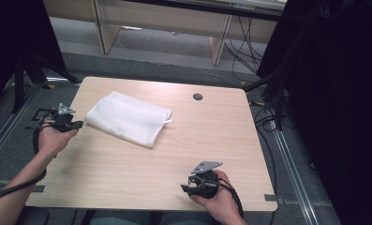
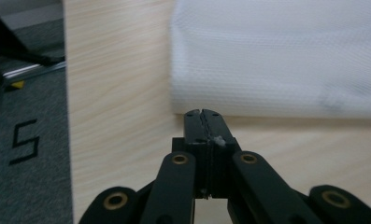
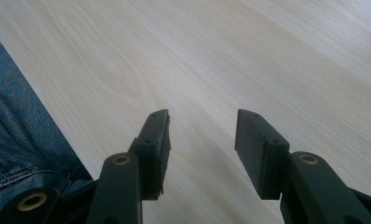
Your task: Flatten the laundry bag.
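A folded white cloth (image 1: 128,118) lies on the far-left part of the wooden table (image 1: 212,140), its long axis running from far-left to near-right. The left gripper (image 1: 76,124) sits at the table's left edge, just beside the cloth's left end; in the left gripper view its jaws are pressed together with nothing between them, tips pointing at the cloth's near hem (image 2: 267,112) and close to it. The right gripper (image 1: 187,188) rests at the near edge toward the right, well apart from the cloth, jaws spread wide over bare wood (image 3: 220,70) and holding nothing. The left hand is clearly the nearer one. Judgement: any grasp at the left end calls for the left jaws to part first. Open tabletop lies near and right of the cloth; a round cable hole (image 1: 197,96) sits on the far side, clear of the work.
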A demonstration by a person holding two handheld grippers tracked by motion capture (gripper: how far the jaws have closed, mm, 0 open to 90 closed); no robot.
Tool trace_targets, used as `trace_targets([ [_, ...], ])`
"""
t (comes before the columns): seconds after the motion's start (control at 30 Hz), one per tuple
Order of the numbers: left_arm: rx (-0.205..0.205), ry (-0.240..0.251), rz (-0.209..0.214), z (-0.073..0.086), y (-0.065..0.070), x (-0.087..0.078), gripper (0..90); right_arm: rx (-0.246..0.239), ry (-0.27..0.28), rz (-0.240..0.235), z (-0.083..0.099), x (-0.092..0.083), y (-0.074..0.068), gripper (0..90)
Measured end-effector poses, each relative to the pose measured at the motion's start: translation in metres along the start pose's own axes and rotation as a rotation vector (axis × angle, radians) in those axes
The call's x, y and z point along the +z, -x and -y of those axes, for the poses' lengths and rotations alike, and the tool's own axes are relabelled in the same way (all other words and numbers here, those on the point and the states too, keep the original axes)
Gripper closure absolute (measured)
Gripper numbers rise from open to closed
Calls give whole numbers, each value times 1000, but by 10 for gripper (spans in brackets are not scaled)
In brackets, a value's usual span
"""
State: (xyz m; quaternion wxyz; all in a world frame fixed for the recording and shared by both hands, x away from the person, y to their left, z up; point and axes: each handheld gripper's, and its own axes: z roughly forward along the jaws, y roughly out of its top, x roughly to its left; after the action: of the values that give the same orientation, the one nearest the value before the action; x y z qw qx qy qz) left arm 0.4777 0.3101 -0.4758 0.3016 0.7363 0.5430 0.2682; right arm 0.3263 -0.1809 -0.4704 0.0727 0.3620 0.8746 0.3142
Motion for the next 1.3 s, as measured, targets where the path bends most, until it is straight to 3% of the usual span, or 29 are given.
trace_targets([
  [0.1,-66,-1,-60,1,-8,17,877,9,16,0,1,2,1,555],
  [0.17,-72,0,-71,1,-10,21,877,9,18,-1,1,1,1,553],
  [0.2,-75,2,-75,1,-11,24,879,-15,26,13,1,2,2,553],
  [0.33,-56,-17,-83,1,-14,34,884,-8,27,12,1,2,1,550],
  [0.47,-45,5,-77,1,-14,42,885,-7,13,3,0,-1,0,548],
  [0.63,24,30,-34,-1,-7,42,881,2,13,-8,-1,-2,-1,547],
  [0.67,35,36,-44,-2,-5,42,882,3,12,-8,-1,-2,-1,547],
  [0.87,89,19,3,1,5,41,893,4,15,-6,-1,-3,-2,547],
  [1.03,179,-5,93,5,19,35,892,-2,18,-2,0,-2,-1,545],
  [1.07,203,0,129,5,25,31,889,-10,33,3,0,0,0,545],
  [1.13,196,9,130,3,25,28,886,2,14,-8,-1,-2,-1,545],
  [1.23,102,46,58,-7,13,21,857,-10,38,7,0,1,-1,544],
  [1.27,78,45,2,-8,5,24,842,-7,33,5,0,1,-1,544],
  [1.3,65,44,1,-8,3,28,835,13,27,-9,-1,1,-2,545],
])
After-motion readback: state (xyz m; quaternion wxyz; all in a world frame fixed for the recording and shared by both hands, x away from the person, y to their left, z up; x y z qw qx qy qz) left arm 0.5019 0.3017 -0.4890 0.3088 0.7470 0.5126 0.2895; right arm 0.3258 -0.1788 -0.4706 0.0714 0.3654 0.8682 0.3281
